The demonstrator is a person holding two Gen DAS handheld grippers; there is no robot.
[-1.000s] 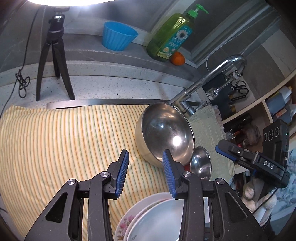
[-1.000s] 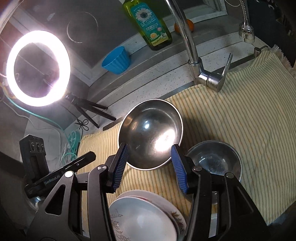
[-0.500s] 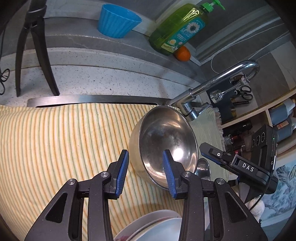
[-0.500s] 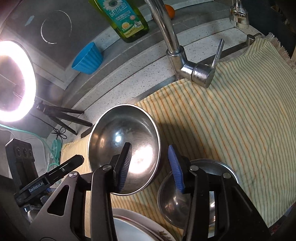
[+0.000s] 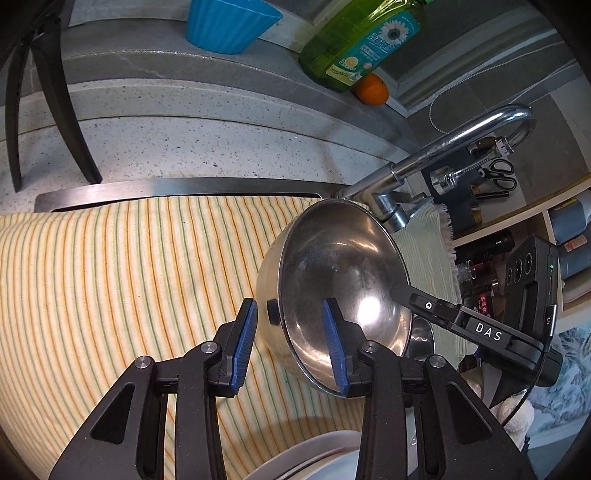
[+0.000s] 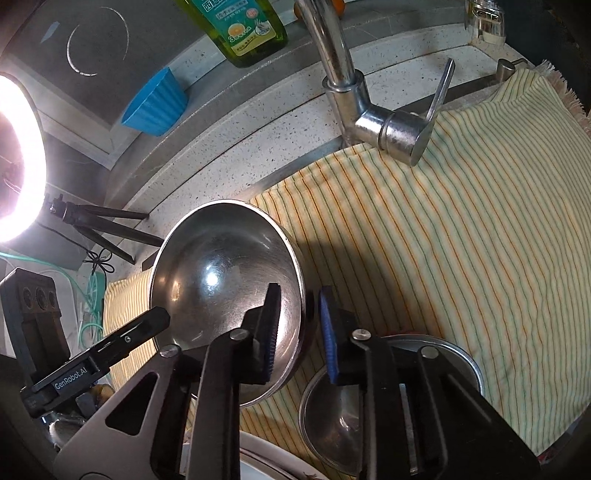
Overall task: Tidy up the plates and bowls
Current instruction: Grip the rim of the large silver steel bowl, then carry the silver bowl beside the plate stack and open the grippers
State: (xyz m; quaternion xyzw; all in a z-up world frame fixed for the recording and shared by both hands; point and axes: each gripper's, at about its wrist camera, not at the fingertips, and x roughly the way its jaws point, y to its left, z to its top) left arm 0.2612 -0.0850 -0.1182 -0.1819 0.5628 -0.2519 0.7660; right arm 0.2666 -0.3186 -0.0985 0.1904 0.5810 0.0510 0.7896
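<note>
A large steel bowl [image 5: 343, 280] rests tilted on the striped cloth [image 5: 129, 280]. My left gripper [image 5: 290, 343] is open, its fingers straddling the bowl's near rim, one inside and one outside. My right gripper [image 6: 297, 325] is open and straddles the same bowl's [image 6: 221, 273] opposite rim, with a visible gap between pads and rim. A small steel bowl [image 6: 369, 398] lies just behind the right gripper, also glimpsed in the left wrist view [image 5: 423, 338]. White plates [image 5: 314, 458] show at the bottom edge, partly hidden by the grippers.
A chrome faucet [image 6: 351, 85] arches over the cloth. On the ledge behind stand a green soap bottle [image 5: 354, 40], a blue cup [image 5: 229, 22] and an orange [image 5: 371, 88]. A ring light [image 6: 18, 158] on a tripod stands at left. Shelves with bottles are at right.
Both grippers have moved forward onto the large bowl's rim from opposite sides. The right gripper's jaws have narrowed. The plates have slid toward the bottom of both views.
</note>
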